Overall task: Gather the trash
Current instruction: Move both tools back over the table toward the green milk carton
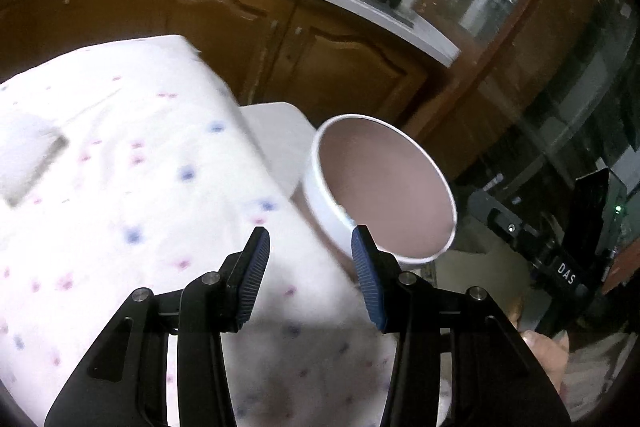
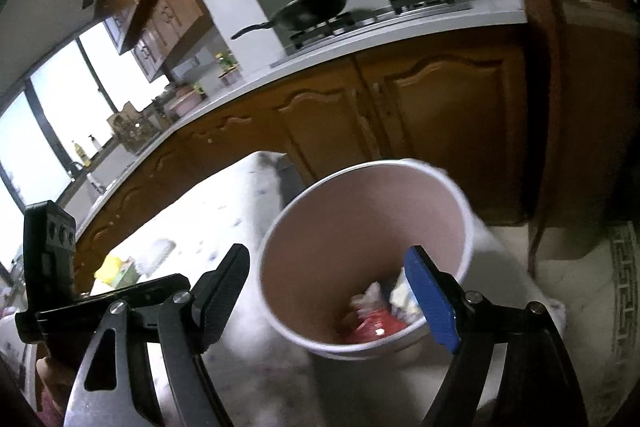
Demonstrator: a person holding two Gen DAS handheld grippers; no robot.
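We hold both grippers, left and right, spread apart and empty. The bin beside the table holds wrappers. Next, fetch what looks like litter at nine o'clock.

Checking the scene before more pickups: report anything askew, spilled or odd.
Nothing is spilled. The white bin stands beside the cloth-covered table with wrappers inside. Both views are blurred, so small litter on the cloth can't be ruled out.
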